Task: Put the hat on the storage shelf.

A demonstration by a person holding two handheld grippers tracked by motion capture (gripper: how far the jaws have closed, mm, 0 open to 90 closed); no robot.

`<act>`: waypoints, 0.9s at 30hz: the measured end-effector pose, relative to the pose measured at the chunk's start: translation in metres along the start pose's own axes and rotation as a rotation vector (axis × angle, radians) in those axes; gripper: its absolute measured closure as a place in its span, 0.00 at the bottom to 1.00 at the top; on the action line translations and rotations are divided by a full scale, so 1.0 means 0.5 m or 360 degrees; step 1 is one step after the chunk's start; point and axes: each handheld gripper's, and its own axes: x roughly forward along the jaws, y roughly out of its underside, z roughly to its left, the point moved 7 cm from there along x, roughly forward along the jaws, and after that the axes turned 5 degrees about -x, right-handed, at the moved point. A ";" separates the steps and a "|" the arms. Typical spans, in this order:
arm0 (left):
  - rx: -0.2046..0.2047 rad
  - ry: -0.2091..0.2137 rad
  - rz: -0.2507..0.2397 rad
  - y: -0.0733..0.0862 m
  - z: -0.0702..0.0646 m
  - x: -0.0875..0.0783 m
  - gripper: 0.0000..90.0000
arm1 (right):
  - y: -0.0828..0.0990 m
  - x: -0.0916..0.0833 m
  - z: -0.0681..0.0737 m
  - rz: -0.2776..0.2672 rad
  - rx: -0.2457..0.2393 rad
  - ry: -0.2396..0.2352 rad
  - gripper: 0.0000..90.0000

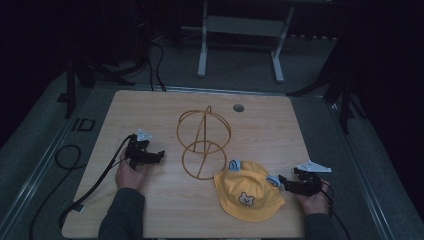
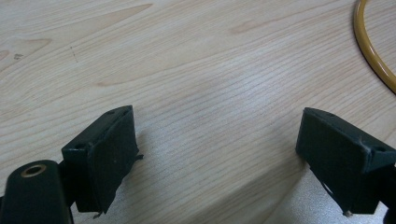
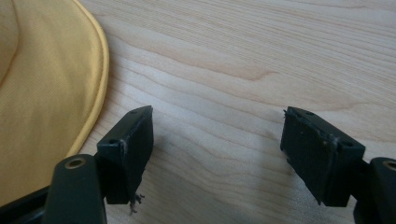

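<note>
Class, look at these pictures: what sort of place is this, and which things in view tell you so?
Probably a lab or studio set up for recording. A lone wooden table stands on grey floor amid dark surroundings, cables trail across the floor, and a metal stand frame sits behind. A yellow hat and wire stand lie ready as props.

A dim lab: wooden table [image 1: 150, 115] on grey floor, cables [image 1: 155, 70], metal stand [image 1: 240, 30].

In the left gripper view, the thin golden-yellow metal wire ring [image 2: 373, 55], up and to the right of the jaws, runs off the right edge. In the right gripper view, the yellow cloth sun hat [image 3: 42, 98], left of the jaws, is cut off by the left edge. Its small printed animal figure [image 1: 244, 199] is too small to identify.
</note>
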 end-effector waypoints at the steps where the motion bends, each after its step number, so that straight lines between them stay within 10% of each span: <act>1: 0.0000 0.0000 0.0000 0.000 0.000 0.000 0.14 | 0.000 0.000 0.000 -0.0001 -0.0002 0.0000 0.28; 27: 0.0000 0.0000 0.0000 0.000 0.000 0.000 0.14 | 0.000 0.002 0.003 0.0008 -0.0032 -0.0031 0.23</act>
